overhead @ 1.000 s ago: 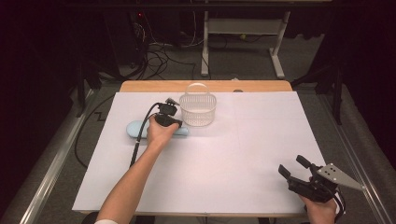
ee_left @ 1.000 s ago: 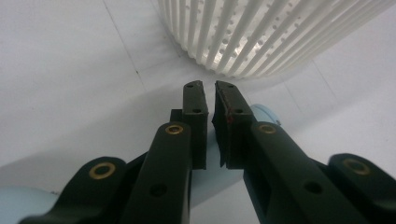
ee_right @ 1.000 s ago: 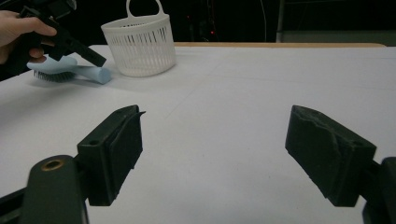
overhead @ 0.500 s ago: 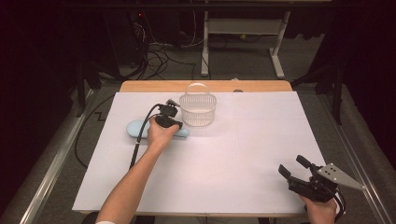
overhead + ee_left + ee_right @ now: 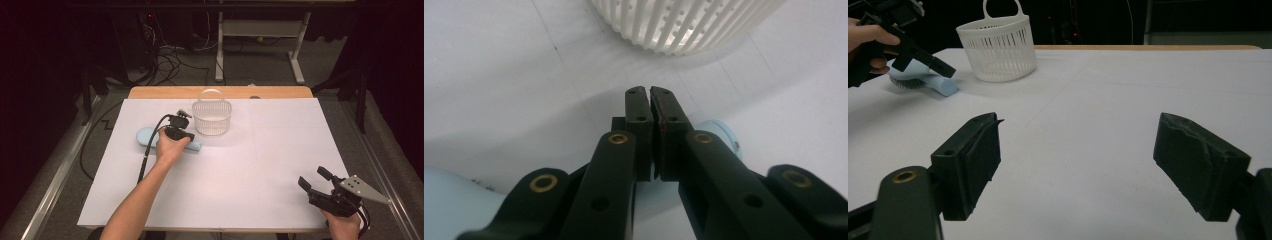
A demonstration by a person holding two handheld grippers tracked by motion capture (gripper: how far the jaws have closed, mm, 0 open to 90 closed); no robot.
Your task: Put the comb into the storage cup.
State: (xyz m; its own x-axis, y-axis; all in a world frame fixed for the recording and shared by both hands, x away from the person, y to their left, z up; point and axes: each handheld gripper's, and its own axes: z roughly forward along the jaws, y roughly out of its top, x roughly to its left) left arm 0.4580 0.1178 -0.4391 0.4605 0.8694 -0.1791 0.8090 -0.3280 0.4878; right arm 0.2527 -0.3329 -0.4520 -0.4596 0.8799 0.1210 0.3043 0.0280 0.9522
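From above, your left tongs (image 5: 181, 131) sit over the pale blue brush (image 5: 150, 135), which lies flat on the white worktop (image 5: 280, 150) just beside the white slatted basket (image 5: 212, 116), on the side nearer your left hand. That view cannot tell you how the jaws stand; your left gripper view can: the two pads (image 5: 639, 107) meet almost face to face, clenched, and nothing shows between them, while the blue handle end of the brush (image 5: 724, 131) passes beneath the jaws rather than in them. The jaws have just been closing to that point. The right gripper view gives you what neither of the others does: the brush's bristles (image 5: 907, 83) turned down against the worktop and the basket's loop handle standing upright. Your right tongs (image 5: 1075, 167) are released, jaws wide with bare worktop between them, well apart from the brush at the near right corner. Much of the brush is hidden under your hand from above, and the basket is cut off at the top of the left gripper view. Count one brush, one basket, two tongs.
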